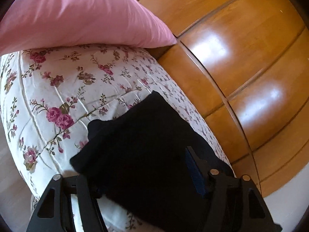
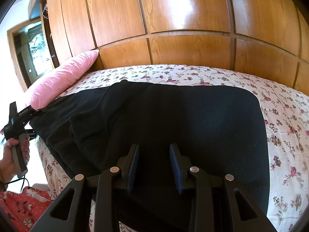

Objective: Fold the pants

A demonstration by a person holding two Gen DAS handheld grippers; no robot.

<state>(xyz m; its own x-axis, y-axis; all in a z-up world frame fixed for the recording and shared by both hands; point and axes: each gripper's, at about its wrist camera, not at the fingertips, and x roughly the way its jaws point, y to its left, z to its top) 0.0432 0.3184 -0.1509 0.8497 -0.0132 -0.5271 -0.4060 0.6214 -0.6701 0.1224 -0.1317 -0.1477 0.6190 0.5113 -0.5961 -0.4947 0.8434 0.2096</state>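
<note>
Black pants [image 2: 173,116] on floral bedspread [image 2: 285,119]

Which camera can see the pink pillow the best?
The left wrist view: the pink pillow fills its top left, big and close. The right wrist view shows the pillow only small, at the bed's left edge.

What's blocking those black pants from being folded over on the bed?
Nothing visible. The black pants lie flat on the floral bedspread; the pink pillow sits beyond their far end, and both tools are already at the cloth.
</note>
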